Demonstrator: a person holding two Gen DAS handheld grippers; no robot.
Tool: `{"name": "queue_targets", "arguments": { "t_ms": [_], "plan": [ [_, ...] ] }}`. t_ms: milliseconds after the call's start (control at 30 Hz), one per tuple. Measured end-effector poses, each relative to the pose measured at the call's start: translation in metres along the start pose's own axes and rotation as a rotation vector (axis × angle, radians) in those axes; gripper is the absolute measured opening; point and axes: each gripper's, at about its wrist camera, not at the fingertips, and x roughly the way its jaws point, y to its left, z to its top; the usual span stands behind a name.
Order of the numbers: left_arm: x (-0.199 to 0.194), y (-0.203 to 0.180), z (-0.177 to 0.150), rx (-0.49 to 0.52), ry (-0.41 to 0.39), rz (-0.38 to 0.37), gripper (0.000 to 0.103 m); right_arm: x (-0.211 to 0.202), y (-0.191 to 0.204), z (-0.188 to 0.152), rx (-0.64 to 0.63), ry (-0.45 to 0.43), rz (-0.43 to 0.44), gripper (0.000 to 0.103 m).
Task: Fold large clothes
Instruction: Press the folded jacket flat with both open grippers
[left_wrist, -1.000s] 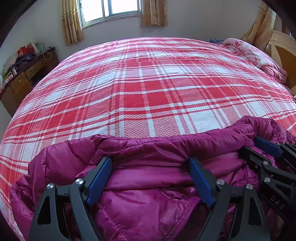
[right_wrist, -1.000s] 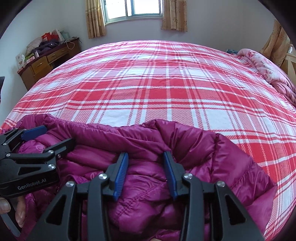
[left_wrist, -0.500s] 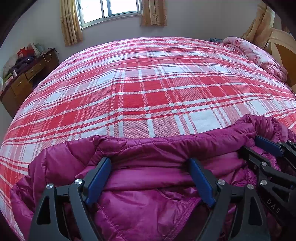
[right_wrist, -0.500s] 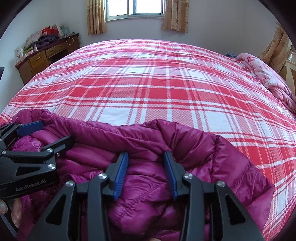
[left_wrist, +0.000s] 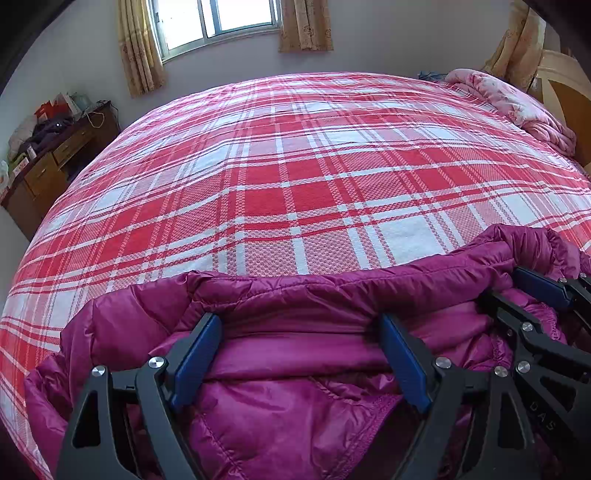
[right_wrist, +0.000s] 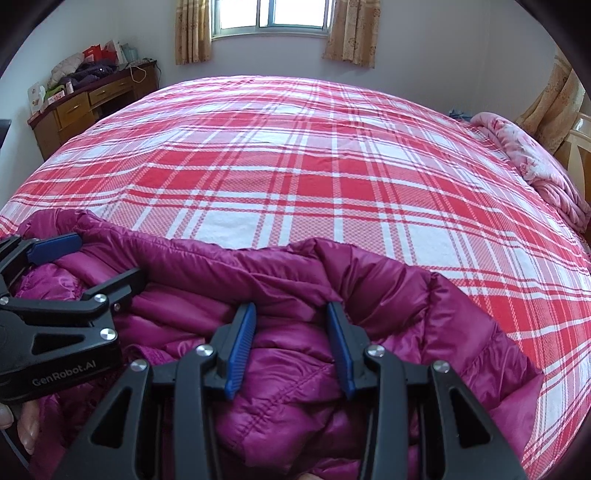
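A magenta quilted down jacket (left_wrist: 295, 369) lies bunched on the near edge of the bed, also in the right wrist view (right_wrist: 295, 369). My left gripper (left_wrist: 299, 325) is open wide, its blue pads on either side of a fold of the jacket. My right gripper (right_wrist: 290, 314) has its pads closed in on a puffy fold of the jacket and grips it. The right gripper shows at the right of the left wrist view (left_wrist: 517, 291). The left gripper shows at the left of the right wrist view (right_wrist: 107, 254).
The bed carries a red and white plaid cover (left_wrist: 295, 166). A pink quilt (left_wrist: 517, 99) is rolled at the far right by the headboard. A wooden desk (right_wrist: 85, 103) with clutter stands at the far left under the window.
Both grippers and the jacket have shifted slightly. The right view has drifted a little to the right. The jaws keep the same openings.
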Motion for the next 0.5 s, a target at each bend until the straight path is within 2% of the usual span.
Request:
{"name": "queue_targets", "arguments": {
  "t_ms": [300,367,433,500],
  "plan": [
    [-0.002,-0.003,0.002,0.018,0.001,0.019,0.087,-0.001,0.006,0.005,-0.064,0.025,-0.031,0.043],
    [-0.007,-0.003,0.004,0.025,-0.003,0.027,0.087,-0.01,0.003,0.006,-0.087,0.021,-0.028,0.051],
    [-0.022,-0.002,0.006,0.031,-0.034,0.06,0.087,-0.025,-0.004,0.005,-0.08,0.004,-0.02,0.082],
    [-0.046,0.004,0.008,0.018,-0.086,0.052,0.087,-0.045,-0.011,0.0,-0.067,-0.029,0.027,0.083]
  ]
}}
